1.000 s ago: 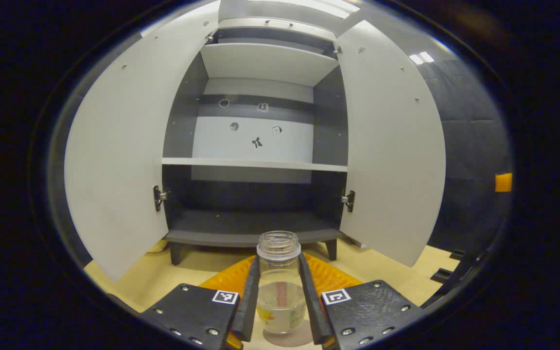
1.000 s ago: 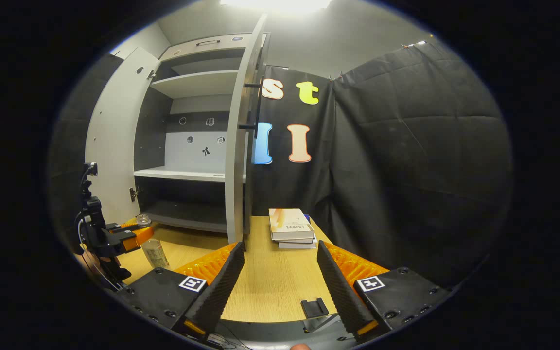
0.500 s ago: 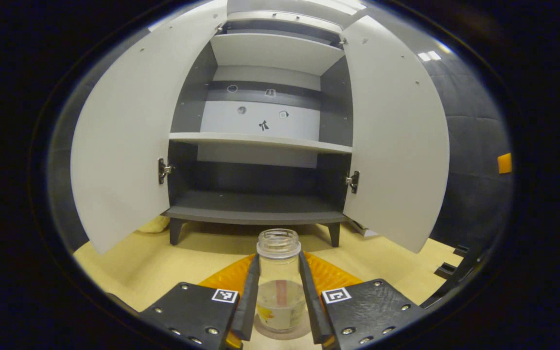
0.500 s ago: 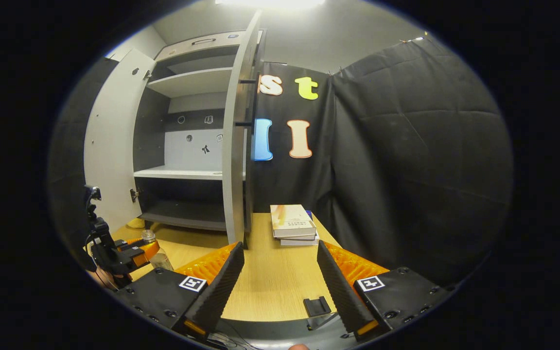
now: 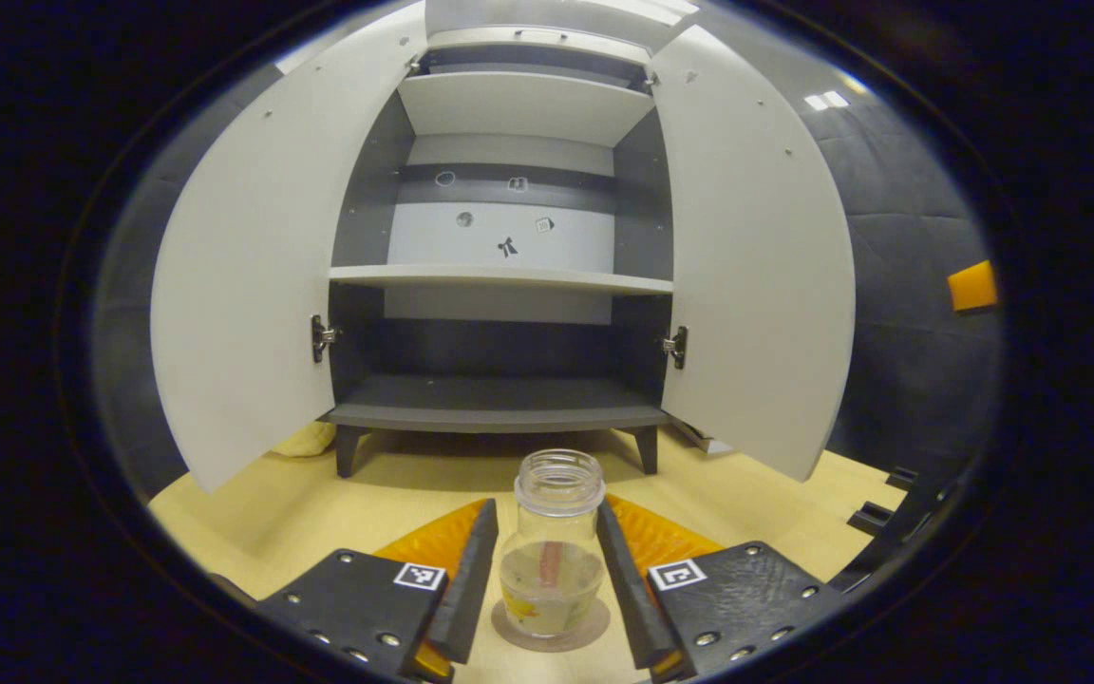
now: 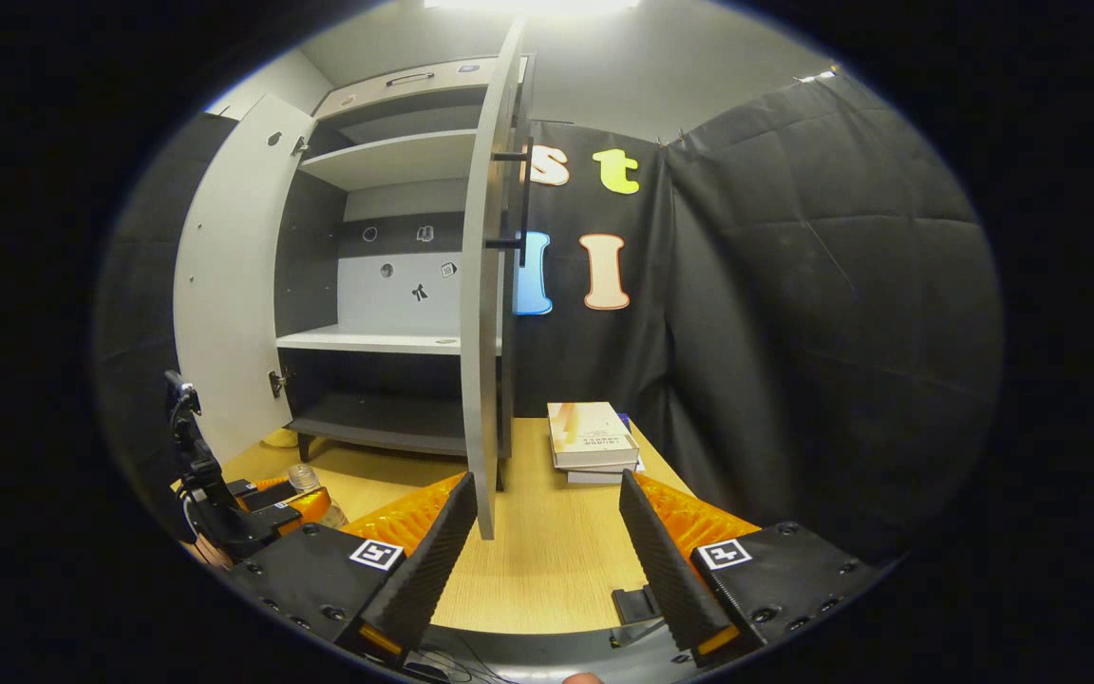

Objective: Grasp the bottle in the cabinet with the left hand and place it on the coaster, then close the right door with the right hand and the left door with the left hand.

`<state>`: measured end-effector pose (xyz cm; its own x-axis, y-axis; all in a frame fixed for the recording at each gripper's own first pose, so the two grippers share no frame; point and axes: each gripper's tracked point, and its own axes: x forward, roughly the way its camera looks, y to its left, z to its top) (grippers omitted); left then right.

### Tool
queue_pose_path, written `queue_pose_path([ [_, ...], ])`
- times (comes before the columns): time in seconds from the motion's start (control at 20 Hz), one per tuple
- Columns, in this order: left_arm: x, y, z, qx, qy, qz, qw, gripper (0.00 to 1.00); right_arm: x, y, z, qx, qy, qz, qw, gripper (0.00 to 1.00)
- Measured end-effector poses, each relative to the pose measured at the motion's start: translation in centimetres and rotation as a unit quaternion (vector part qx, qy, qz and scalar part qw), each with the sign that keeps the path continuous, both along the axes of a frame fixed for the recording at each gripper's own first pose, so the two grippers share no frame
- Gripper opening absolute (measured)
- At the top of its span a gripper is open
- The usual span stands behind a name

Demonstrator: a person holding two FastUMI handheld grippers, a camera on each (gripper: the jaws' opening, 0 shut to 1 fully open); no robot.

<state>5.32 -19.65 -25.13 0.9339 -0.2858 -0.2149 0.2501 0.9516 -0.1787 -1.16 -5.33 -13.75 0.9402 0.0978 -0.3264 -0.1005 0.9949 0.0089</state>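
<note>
- Left gripper (image 5: 547, 608): jaws parted, a slim gap on each side of the glass jar-type bottle (image 5: 555, 546); neither finger presses on it. The bottle stands upright on the round coaster (image 5: 551, 635), on the wooden tabletop (image 5: 272, 513).
- Risk, nearest: the fingers flank the bottle closely. Any sideways drift or tilt while backing out could clip the glass and tip it or slide it off the coaster. A straight pull-back looks safest.
- The bottle has no cap and holds a little liquid with something in it; a knock could spill it.
- Right gripper (image 6: 547, 560): jaws wide apart, holding nothing, low over the table's near edge, with the right door (image 6: 482, 313) edge-on ahead.
- Risk: pushing near the hinge side would need more force; the door's free edge or its dark bar handle (image 6: 520, 195) is the better contact.
- Stack of books (image 6: 593, 442) lies beyond that door, on its outer face side, apparently clear of its closing swing.
- Left door (image 5: 243, 285) is fully open; its closing swing passes over the tabletop ahead of the bottle. I judge it clears, but cannot confirm the margin.
- Cabinet (image 5: 499, 399) shelves look bare, nothing to block the doors.
</note>
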Motion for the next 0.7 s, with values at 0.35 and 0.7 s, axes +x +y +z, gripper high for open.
queue_pose_path([
  [0.35, -1.7, 1.0, 5.5, 0.035, -0.014, 0.007, 0.999, 0.87, 2.3, -1.1, 3.8, 0.031, -0.034, -0.010, 0.999, 0.96],
  [0.7, -2.7, 4.4, 14.9, 0.035, -0.040, 0.042, 0.998, 0.87, 5.3, -3.7, 7.0, 0.030, -0.059, -0.016, 0.998, 0.96],
])
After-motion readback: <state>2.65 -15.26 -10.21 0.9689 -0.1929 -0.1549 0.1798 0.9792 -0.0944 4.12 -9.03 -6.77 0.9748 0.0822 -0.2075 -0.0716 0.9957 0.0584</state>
